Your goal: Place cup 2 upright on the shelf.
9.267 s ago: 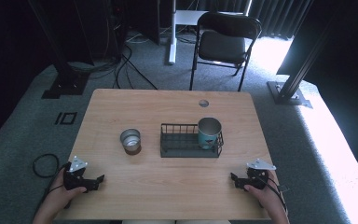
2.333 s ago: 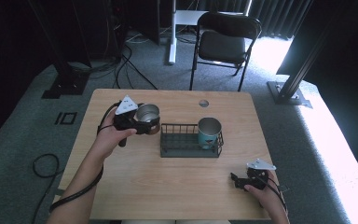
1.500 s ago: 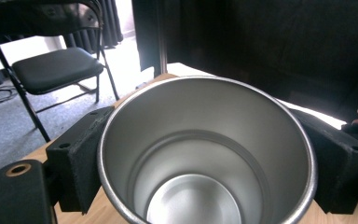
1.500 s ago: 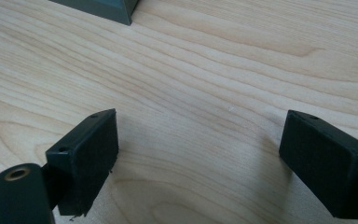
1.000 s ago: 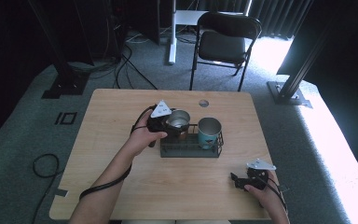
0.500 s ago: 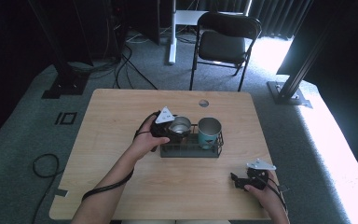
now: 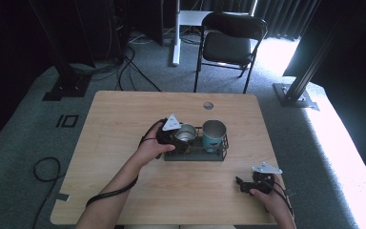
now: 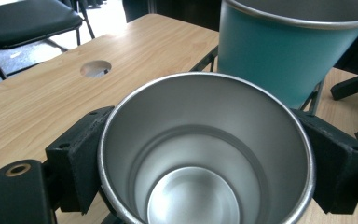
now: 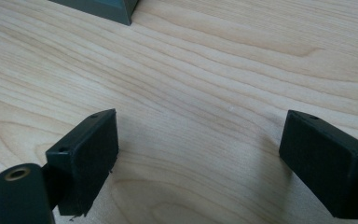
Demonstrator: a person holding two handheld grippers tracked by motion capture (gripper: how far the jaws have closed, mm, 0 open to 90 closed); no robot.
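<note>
My left gripper [image 7: 177, 137] has its fingers [image 8: 81, 156] clamped on either side of a steel cup [image 7: 186, 133], pressing the rim from outside. In the left gripper view the cup [image 8: 205, 154] is upright and empty, its bright bottom plain to see. I hold it at the left end of the black wire rack [image 7: 219, 153], which sits near the middle of the worktop [image 7: 119, 119]; I cannot tell whether the cup's base is resting in the rack or just above it. A teal cup [image 7: 214, 135] stands upright in the right end of the rack, just beside the steel one, and in the left gripper view its teal wall [image 8: 289, 51] rises close behind the steel rim. A round hole [image 7: 208, 105] in the worktop lies beyond the rack.

My right gripper [image 7: 247, 185] rests low on the worktop near the front right corner, well apart from the rack. Its fingers [image 9: 86, 156] are spread wide with bare wood between them, holding nothing. A dark corner of the rack [image 9: 107, 9] shows at the top of that view.

A black folding chair [image 7: 231, 40] stands on the floor past the far edge.
</note>
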